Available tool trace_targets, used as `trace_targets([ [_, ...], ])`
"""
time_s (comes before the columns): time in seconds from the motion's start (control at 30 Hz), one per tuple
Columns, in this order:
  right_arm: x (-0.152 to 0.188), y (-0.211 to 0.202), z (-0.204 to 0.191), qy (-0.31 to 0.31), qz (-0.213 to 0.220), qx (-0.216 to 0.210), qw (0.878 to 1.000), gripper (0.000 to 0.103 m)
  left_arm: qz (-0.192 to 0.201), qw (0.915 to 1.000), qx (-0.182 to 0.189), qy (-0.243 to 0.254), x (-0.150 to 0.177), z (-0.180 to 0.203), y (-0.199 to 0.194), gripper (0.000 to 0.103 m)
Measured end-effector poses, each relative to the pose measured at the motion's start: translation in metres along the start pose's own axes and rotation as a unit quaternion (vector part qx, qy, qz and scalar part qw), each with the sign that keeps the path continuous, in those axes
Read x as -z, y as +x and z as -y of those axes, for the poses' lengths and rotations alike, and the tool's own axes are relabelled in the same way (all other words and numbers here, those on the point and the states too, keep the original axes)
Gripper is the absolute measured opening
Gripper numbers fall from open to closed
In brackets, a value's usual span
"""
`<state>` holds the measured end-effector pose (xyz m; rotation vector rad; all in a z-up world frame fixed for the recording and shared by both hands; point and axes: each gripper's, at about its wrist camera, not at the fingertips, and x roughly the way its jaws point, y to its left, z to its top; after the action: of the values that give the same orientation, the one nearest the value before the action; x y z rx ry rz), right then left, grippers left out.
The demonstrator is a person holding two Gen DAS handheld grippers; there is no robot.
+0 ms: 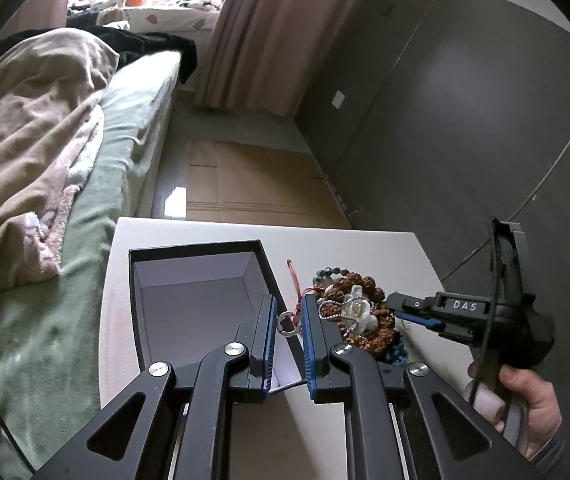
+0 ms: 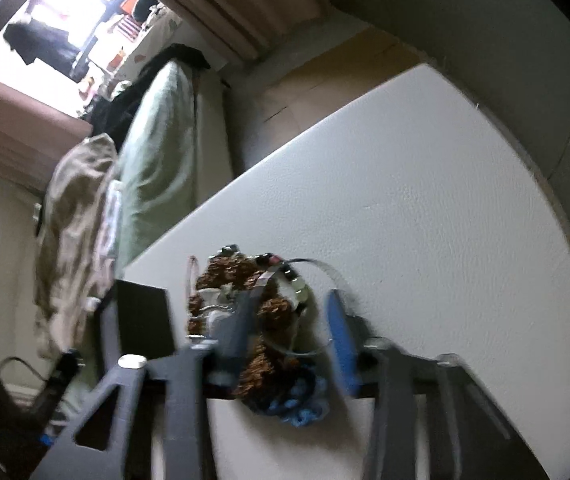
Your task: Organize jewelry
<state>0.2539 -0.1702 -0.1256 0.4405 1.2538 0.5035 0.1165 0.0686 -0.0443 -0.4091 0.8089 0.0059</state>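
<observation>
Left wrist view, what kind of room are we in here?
Most likely a bedroom: a bed with a green sheet and a rumpled blanket, a pink curtain, and a white table holding a pile of jewelry.

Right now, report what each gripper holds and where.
Left gripper: clamped on the right wall of the black box. Right gripper: straddles the brown-bead strand; a grip cannot be told.

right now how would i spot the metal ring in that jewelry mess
On the white table, find the open black box. Just right of its near corner lies the metal ring, tied to a red cord. It's the only bare silver loop, lying apart from the brown bead pile.
</observation>
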Motion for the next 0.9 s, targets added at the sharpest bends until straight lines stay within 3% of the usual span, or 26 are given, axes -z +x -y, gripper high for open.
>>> trace_targets([
  [0.13,0.000,-0.001,0.004,0.009,0.007,0.006,1.000,0.025,-0.003,1.0000,-0.001,0.003,0.001,0.000,0.001,0.013],
  [0.23,-0.001,-0.005,0.004,0.011,0.013,0.012,1.000,0.009,-0.003,1.0000,-0.001,0.005,0.001,0.000,0.002,0.013],
  [0.33,-0.003,-0.010,0.006,0.012,0.018,0.013,1.000,0.009,-0.004,1.0000,-0.002,0.005,0.001,0.000,0.002,0.013],
  [0.43,-0.003,-0.016,-0.004,-0.023,0.027,0.068,0.997,0.009,-0.005,1.0000,-0.002,0.005,0.001,0.000,0.002,0.013],
  [0.5,-0.002,-0.019,-0.011,-0.050,0.030,0.096,0.994,0.012,-0.006,1.0000,-0.002,0.006,0.001,0.001,0.003,0.013],
  [0.53,-0.001,-0.021,-0.014,-0.059,0.033,0.104,0.992,0.024,-0.007,1.0000,-0.003,0.007,0.001,0.001,0.004,0.013],
  [0.57,0.000,-0.023,-0.017,-0.068,0.039,0.116,0.990,0.046,-0.007,0.9999,-0.003,0.007,0.001,0.002,0.004,0.013],
  [0.63,0.001,-0.025,-0.020,-0.088,0.051,0.144,0.984,0.063,-0.007,0.9999,-0.003,0.007,0.001,0.001,0.005,0.013],
  [0.83,0.003,-0.015,-0.015,-0.114,0.023,0.182,0.976,0.063,-0.007,1.0000,-0.004,0.005,0.001,0.002,0.005,0.013],
  [0.9,0.003,-0.012,-0.014,-0.122,0.016,0.188,0.974,0.059,-0.007,1.0000,-0.004,0.003,0.000,0.002,0.005,0.013],
])
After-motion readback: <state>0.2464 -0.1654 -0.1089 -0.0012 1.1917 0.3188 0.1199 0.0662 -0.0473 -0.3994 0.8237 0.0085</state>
